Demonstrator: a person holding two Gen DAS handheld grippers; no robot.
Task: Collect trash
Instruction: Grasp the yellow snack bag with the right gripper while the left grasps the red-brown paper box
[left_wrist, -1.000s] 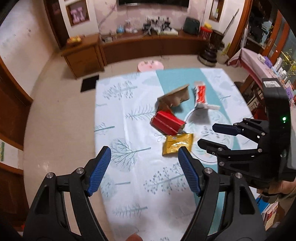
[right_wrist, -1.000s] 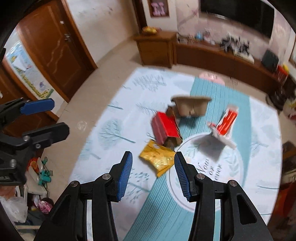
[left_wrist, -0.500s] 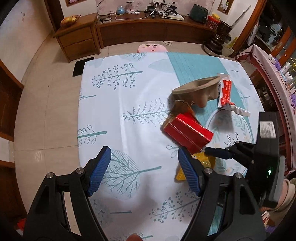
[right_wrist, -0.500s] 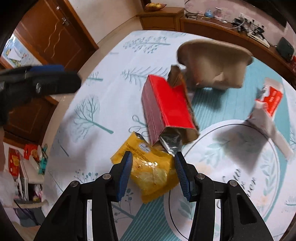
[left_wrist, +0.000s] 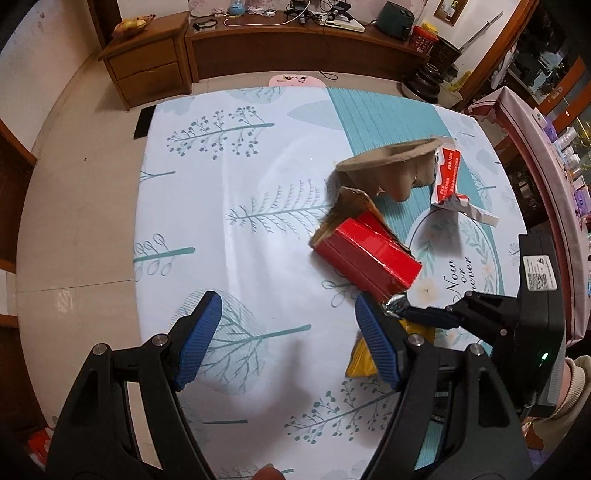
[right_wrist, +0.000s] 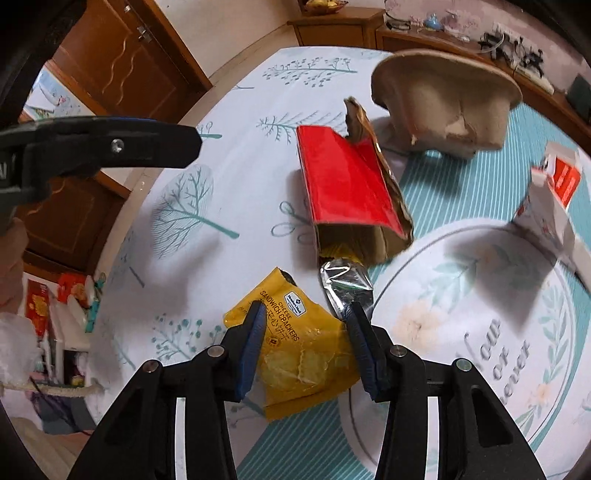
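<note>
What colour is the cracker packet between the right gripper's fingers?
Yellow cracker packet, clearest in the right wrist view.

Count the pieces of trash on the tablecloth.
5: yellow cracker packet between the right gripper fingers, silver foil, red box, brown pulp tray, red-and-white carton far right. More may be hidden.

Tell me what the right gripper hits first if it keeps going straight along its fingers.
Most likely the yellow cracker packet: it lies flat on the tablecloth between the right gripper's open fingers. The silver foil wrapper sits just beyond the fingertip nearer the red box. How much gap remains is unclear.
</note>
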